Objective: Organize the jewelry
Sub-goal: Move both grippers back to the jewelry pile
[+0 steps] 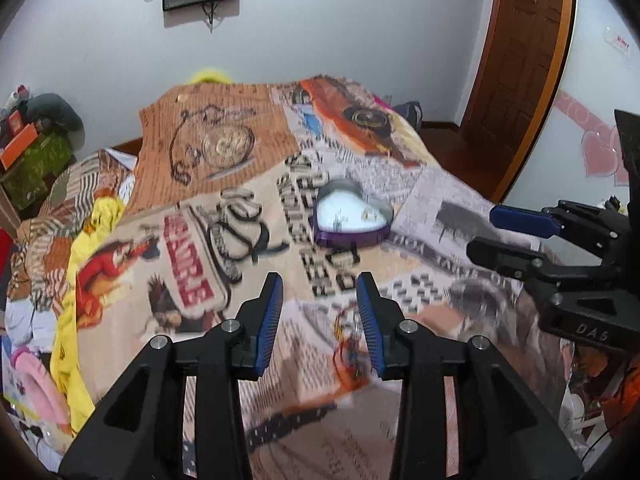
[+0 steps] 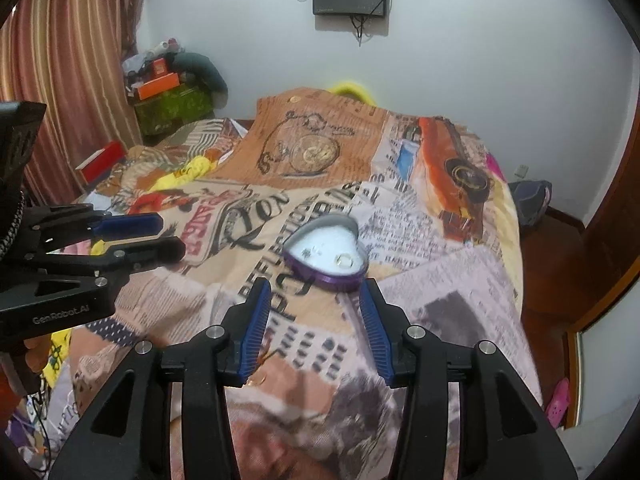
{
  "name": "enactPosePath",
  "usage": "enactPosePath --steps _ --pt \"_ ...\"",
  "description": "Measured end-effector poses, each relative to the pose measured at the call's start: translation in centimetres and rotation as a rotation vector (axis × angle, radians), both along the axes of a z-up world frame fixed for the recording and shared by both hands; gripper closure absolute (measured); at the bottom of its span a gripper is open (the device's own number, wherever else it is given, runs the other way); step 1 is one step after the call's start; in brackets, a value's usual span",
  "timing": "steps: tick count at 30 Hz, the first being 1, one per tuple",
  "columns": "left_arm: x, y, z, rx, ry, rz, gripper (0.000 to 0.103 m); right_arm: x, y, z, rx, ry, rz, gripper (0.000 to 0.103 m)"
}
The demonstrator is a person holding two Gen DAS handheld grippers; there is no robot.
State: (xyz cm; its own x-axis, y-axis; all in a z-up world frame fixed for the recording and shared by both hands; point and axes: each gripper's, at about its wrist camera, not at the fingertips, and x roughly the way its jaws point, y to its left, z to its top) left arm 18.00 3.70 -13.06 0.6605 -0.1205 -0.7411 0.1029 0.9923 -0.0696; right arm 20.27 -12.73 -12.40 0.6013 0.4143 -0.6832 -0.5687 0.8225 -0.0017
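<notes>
Left claw (image 1: 319, 312) and right claw (image 2: 315, 316) are hovering released, empty, flanking the purple heart-shaped jewelry box (image 2: 326, 256) sitting mid-bed on the newspaper-print bedspread (image 2: 440, 280).

The bed (image 2: 460, 280) is covered in soft, matt printed cloth with a newspaper pattern. On it the heart-shaped box (image 2: 326, 254) has a glossy purple band round its wall, a smooth grey rim and a white, matt lining. Each hand-held gripper, left (image 1: 320, 312) and right (image 2: 316, 320), looks like matt black plastic with shiny metal screw heads, and its fingers (image 2: 254, 328) carry ribbed blue pads. The door (image 1: 516, 60) is polished brown wood. The curtain (image 2: 68, 60) is striped cloth.
</notes>
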Motion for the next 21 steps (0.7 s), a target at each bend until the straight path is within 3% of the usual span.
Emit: enactPosePath --steps 9,21 --pt "-2.8 -1.5 -3.9 -0.003 0.105 -0.046 0.066 -1.8 -0.4 -3.2 -0.004 0.089 -0.006 0.061" --pt "-2.6 -4.6 -7.0 -0.096 0.193 -0.090 0.066 -2.5 -2.9 -5.7 0.005 0.178 -0.042 0.061"
